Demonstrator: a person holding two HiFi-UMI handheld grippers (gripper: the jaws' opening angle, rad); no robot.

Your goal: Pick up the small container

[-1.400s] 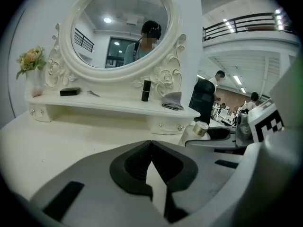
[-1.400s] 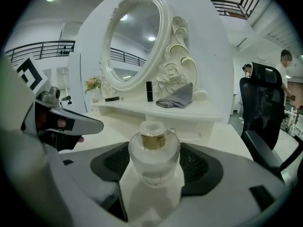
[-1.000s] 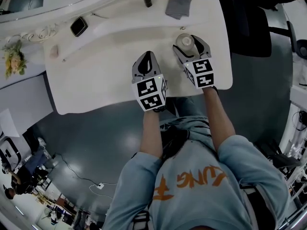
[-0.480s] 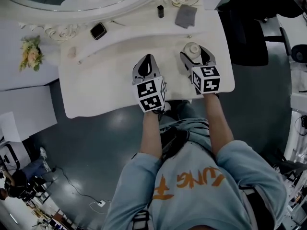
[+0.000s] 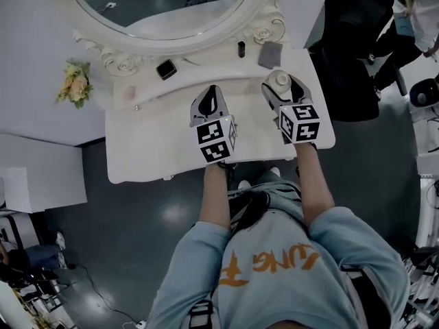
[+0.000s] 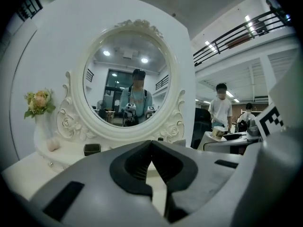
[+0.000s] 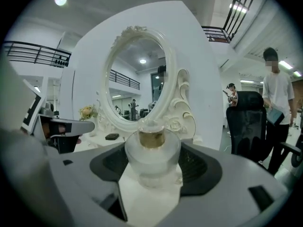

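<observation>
The right claw [image 5: 280, 88] is gripping the small container [image 5: 278, 80], pads pressing on both its sides, over the counter's [image 5: 151, 146] far right. The left claw [image 5: 212, 92] is hovering to its left, pinched together and empty. Compared with a second ago, the oval mirror [image 5: 161, 9] is now showing fully at the far edge.

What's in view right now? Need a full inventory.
vanity table: 1, white, under both grippers
mirror: 1, oval, ornate white frame, back of table
flowers: 1 bunch, pink and yellow, left of mirror
small container: 1, clear with gold neck, between right gripper's jaws
flat case: 1, black, below mirror
small upright item: 1, black, by mirror base
cloth: 1, grey, behind container
chair: 1, black, right of table
bystanders: at least two, background
left gripper: grey, shut, empty
right gripper: grey, closed on container
</observation>
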